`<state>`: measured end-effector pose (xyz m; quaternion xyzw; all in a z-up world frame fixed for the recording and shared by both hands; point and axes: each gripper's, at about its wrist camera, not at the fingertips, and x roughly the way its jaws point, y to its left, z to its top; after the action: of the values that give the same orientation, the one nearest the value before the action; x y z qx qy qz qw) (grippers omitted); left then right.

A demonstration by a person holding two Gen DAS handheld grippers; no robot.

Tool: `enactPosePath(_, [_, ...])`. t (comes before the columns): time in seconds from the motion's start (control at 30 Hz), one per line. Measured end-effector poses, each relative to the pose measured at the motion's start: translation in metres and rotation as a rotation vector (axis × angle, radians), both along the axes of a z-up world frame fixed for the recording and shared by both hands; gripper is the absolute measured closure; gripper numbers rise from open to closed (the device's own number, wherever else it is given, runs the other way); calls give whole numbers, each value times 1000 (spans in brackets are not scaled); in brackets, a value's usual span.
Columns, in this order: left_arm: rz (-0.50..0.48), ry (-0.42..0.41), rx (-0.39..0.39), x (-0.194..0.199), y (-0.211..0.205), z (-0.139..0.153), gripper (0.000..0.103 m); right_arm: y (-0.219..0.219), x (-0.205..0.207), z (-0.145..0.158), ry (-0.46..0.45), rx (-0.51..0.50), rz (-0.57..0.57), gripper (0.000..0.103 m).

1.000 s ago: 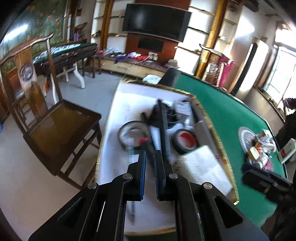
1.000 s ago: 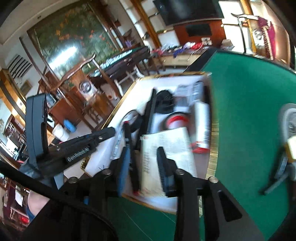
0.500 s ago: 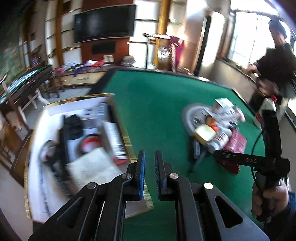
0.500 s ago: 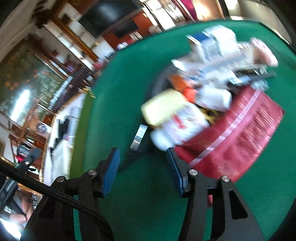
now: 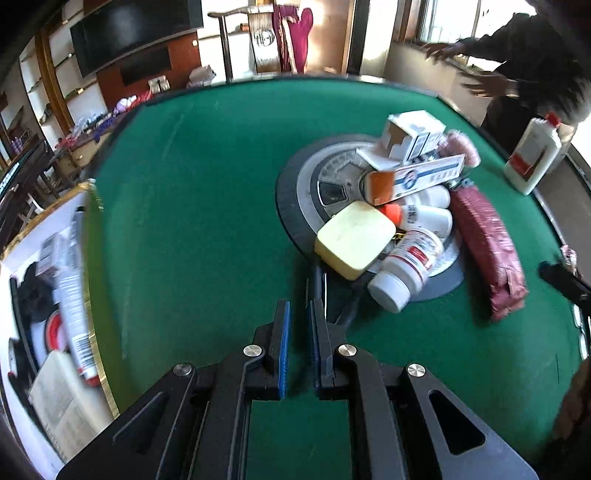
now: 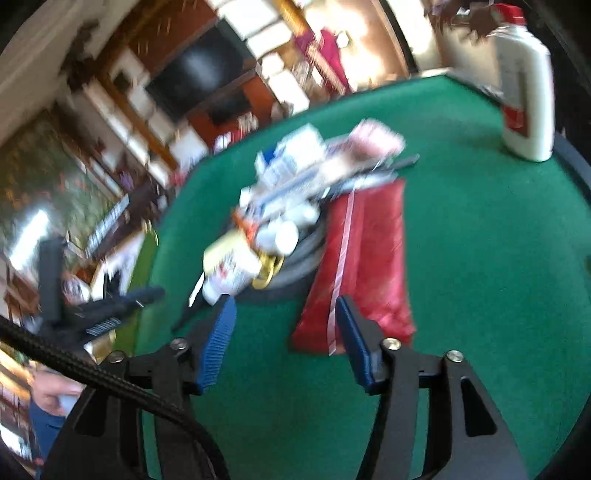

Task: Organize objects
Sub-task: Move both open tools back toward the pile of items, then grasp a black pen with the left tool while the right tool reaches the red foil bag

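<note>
My right claw [image 6: 282, 332] has just been opening, nothing between its jaws, aimed at the red packet [image 6: 364, 258] beside the round hub [image 5: 295, 199] heaped with clutter; my left claw [image 5: 299, 321] is pinched empty.

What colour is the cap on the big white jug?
Red cap, clearest in the right wrist view.

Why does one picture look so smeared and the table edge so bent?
Right wrist view: motion blur smears the pile of boxes and bottles, while the tongs stay sharp. Left wrist view: mostly crisp, but the fisheye lens curves the green table; window glare whitens the top right.
</note>
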<state>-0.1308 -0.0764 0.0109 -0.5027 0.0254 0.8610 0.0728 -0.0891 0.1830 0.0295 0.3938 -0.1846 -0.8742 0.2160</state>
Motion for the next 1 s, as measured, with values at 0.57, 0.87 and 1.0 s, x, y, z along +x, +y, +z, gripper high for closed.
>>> enactPosePath(0.57, [5, 11, 3, -8, 4, -19, 92, 16, -14, -5, -44, 17, -53, 44])
enactPosePath(0.87, [-23, 20, -45, -11, 12, -19, 83, -8, -45, -9, -104, 213, -109, 26])
enactPosePath(1.0, [-23, 54, -100, -9, 17, -22, 78, -28, -69, -15, -141, 321, -117, 24])
